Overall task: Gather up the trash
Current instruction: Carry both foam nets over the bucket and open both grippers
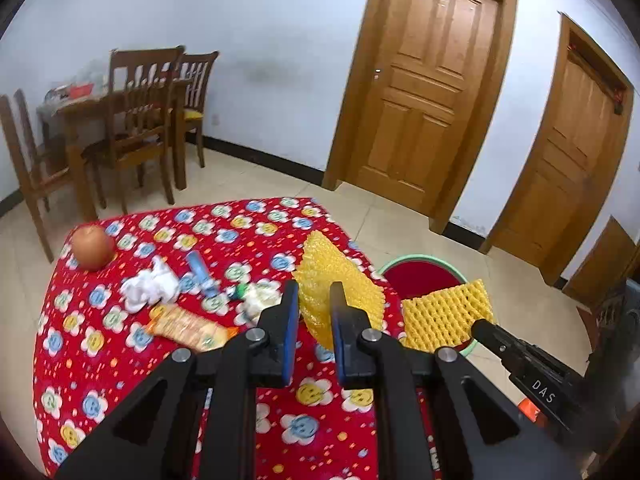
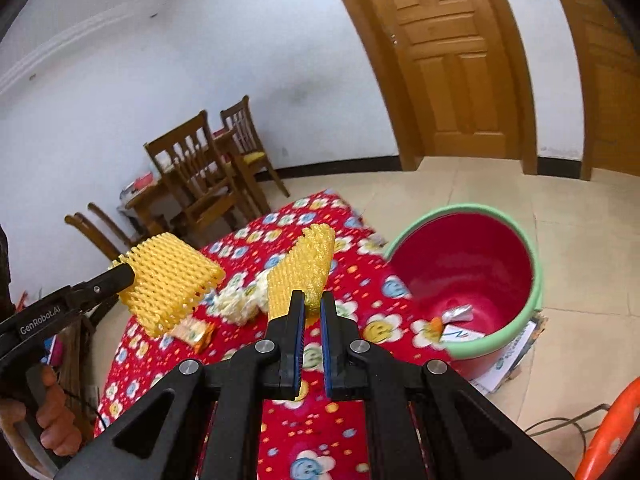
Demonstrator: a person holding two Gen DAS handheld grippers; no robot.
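- Left wrist view: bare tiled floor (image 1: 400, 216) runs from the table's far edge at 12 o'clock to two closed doors (image 1: 424, 92) at 1 and 3 o'clock. A wooden dining set (image 1: 132, 120) fills the 10 o'clock corner.
- Table (image 1: 100, 360), under a red flowered cloth, takes up the lower frame. Its right edge falls away at 2 o'clock, just beside the bucket.
- One bucket (image 1: 420, 258) (image 2: 536, 264), red inside with a green rim, stands on the floor at 2 o'clock in both views. It is tipped toward the cameras, with wrappers (image 2: 456, 320) at its bottom.
- Left claw (image 1: 314, 292) (image 2: 124, 276) points forward over the table, its fingers clamped on the left net (image 1: 328, 276) (image 2: 172, 284). A hand (image 2: 52, 412) at 8 o'clock in the right wrist view grips its handle.
- Right claw (image 2: 313, 300) (image 1: 480, 326) is raised near the table's right edge. It is clamped on the right net (image 2: 304, 268) (image 1: 444, 316), which in the left wrist view overlaps the bucket's near rim.
- Two yellow foam nets in all, both lifted off the cloth and apart from each other.
- Left on the cloth at 10 o'clock:
  - one round fruit (image 1: 93, 247)
  - one orange snack wrapper (image 1: 188, 326)
  - two white wads (image 1: 150, 284)
  - one blue tube (image 1: 202, 272)
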